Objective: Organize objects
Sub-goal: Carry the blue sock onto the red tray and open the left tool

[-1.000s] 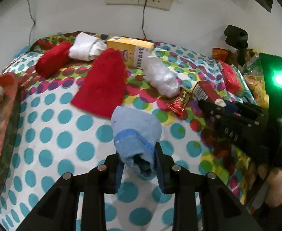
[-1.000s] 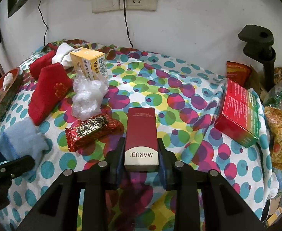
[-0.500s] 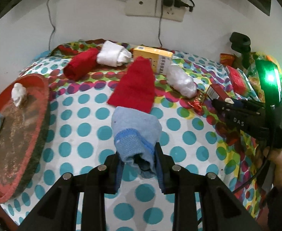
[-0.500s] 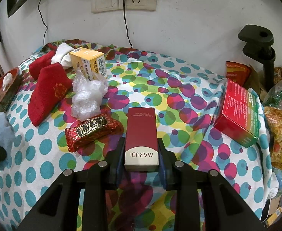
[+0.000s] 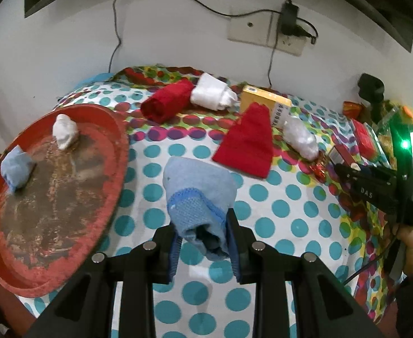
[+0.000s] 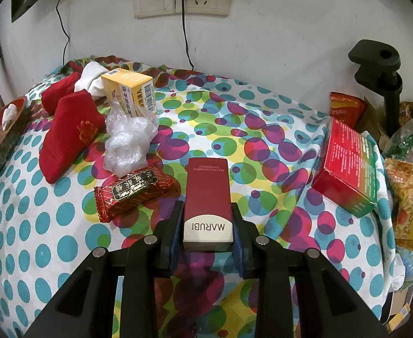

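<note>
Over dotted cloth (image 5: 291, 225), left hand-held gripper (image 5: 203, 242) clamps blue sock (image 5: 198, 194); right hand-held gripper (image 6: 208, 239) clamps maroon box (image 6: 208, 197).

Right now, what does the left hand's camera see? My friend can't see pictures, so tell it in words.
The left gripper pinches a light blue sock above a polka-dot tablecloth. To its left, a round red tray holds a small blue sock bundle and a white one. Farther back lie red socks and a yellow box.
</note>
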